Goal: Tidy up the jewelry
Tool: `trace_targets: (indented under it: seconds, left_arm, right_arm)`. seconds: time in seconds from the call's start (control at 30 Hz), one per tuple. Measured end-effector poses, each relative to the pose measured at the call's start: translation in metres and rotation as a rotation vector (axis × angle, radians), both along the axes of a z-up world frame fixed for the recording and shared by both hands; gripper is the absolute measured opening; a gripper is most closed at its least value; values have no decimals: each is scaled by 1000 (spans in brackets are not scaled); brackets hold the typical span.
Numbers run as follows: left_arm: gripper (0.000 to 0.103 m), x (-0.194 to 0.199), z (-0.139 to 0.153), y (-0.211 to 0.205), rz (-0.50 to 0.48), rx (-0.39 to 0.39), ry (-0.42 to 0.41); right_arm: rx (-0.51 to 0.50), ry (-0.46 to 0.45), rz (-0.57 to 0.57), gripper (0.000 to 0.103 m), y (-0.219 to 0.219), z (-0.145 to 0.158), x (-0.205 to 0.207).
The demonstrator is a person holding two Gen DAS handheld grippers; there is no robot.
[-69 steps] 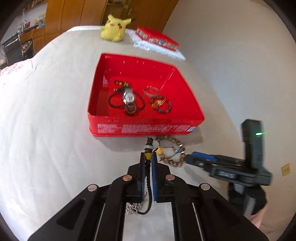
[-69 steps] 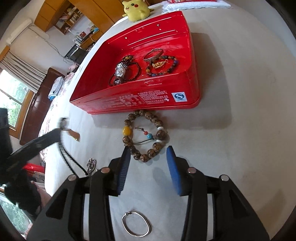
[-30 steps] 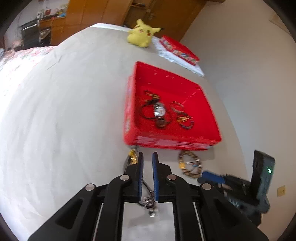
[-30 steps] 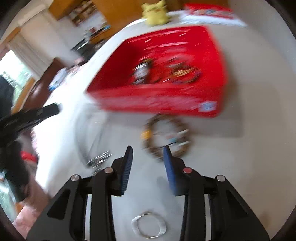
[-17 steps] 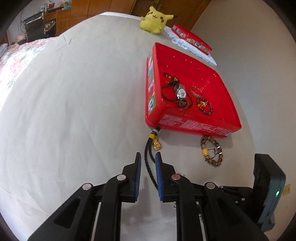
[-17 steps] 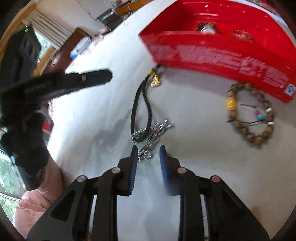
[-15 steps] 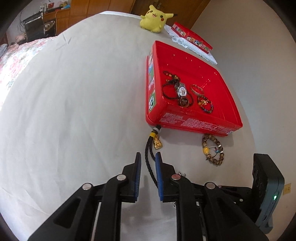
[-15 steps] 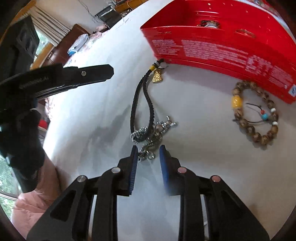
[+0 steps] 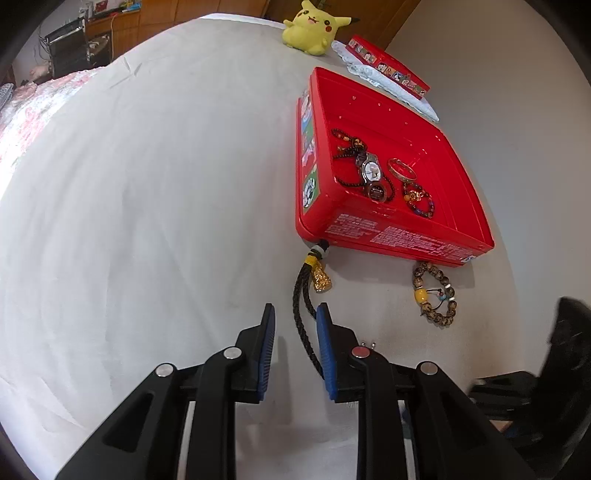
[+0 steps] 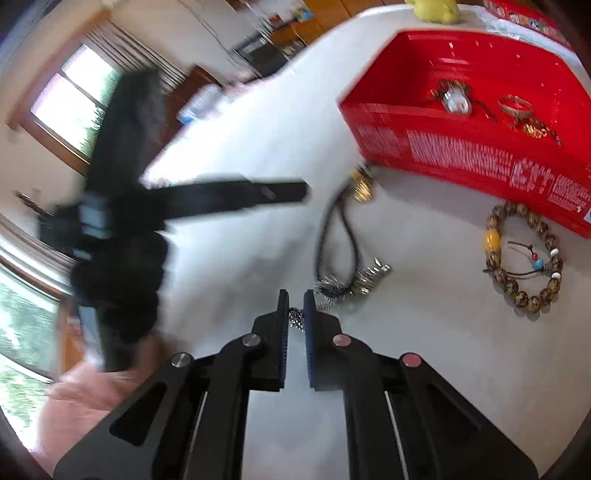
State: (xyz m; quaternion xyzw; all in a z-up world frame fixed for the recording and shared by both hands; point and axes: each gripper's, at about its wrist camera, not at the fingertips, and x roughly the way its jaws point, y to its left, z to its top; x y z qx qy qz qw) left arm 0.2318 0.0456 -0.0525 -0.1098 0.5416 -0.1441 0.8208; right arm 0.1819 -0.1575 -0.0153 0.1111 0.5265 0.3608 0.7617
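Observation:
A black cord necklace with a gold charm lies on the white sheet by the near left corner of the red tray. My left gripper is open, with the cord lying between its fingers. In the right wrist view the necklace ends in a silver pendant cluster. My right gripper is nearly shut on a silver chain end of that cluster. A brown bead bracelet lies in front of the tray and also shows in the right wrist view.
The red tray holds a watch, a silver bangle and a dark bead bracelet. A yellow plush toy and a flat red box lie at the far end.
My left gripper has let go of the necklace cord and opened. My right gripper has swung from the brown bracelet to the silver pendant and closed on its chain.

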Motion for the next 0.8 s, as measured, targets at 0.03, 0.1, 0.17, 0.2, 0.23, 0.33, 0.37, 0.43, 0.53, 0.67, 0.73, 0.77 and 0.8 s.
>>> trace_targets:
  seconds: [0.03,0.1,0.17,0.2,0.23,0.33,0.37,0.43,0.53,0.67,0.73,0.77,0.8]
  left_arm:
    - [23,0,0,0,0,0,1]
    - [23,0,-1,-1,-1,-2,5]
    - [23,0,-2,-2,-5,-3,4]
    - [23,0,-2,-1,-7,-3,4]
    - [23,0,-2,-2,-10,-3,3]
    - [23,-1,-2,-3,-20,-2,2]
    - [23,-2,-2,-4,-23,-2,1]
    - [23,-2,-3,-6,-29,2,-2]
    - [23,-3,-3,-9,-38,10,-8]
    - [23,-3,-7,-13,-49,18,-3]
    - [23,-3,-9,-15,-50,22,-1]
    - [23,-4,-10,-17,-53,25,-1]
    - [23,-4,-11,-19,-58,27,1]
  right_arm:
    - [22,-6,0,6,-5,5,-1]
    - [71,-41,-8,6,-17,22,-5]
    - [101,-68,-19,6,-27,35,-8]
    - [120,-80,-26,6,-33,41,-7]
    - [128,-88,-31,6,-36,45,-7]
    - [147,-121,-62,6,-41,58,-10]
    - [156,-128,-71,6,-43,62,-10]
    - [170,-146,-91,6,-49,71,-10]
    - [204,-191,-124,6,-65,85,-14]
    - [244,-243,-160,6,-83,97,-18]
    - [258,-255,-167,6,-88,100,-19]
    - [266,-257,-169,6,-90,102,-19]
    - [271,-260,-168,6,-91,104,-19]
